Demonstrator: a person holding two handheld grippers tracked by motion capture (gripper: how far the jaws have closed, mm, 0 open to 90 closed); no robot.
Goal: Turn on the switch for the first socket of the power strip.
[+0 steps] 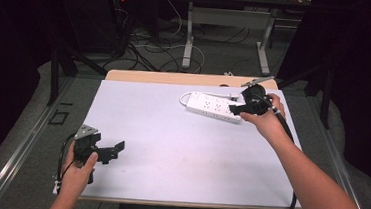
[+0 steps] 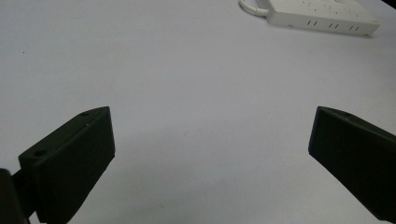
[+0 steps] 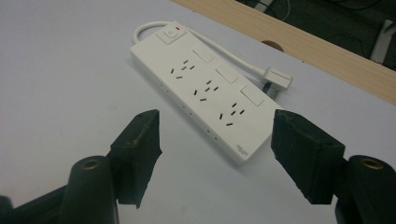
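A white power strip [image 1: 213,106] [image 3: 205,88] [image 2: 322,16] lies flat at the far right of the white sheet [image 1: 170,148]. It has three socket groups and a switch [image 3: 172,32] at its far end. Its white cord loops back to a plug [image 3: 278,77] lying beside it. My right gripper [image 1: 236,108] [image 3: 215,116] is open just short of the strip's near end, jaws spread wider than the strip and not touching it. My left gripper [image 1: 115,149] [image 2: 212,116] is open over bare sheet at the front left, with nothing between its jaws.
The wooden table edge [image 1: 175,77] shows beyond the sheet. Behind it, cables [image 1: 148,46] lie on the floor by the legs of another table [image 1: 188,39]. Dark curtains stand at both sides.
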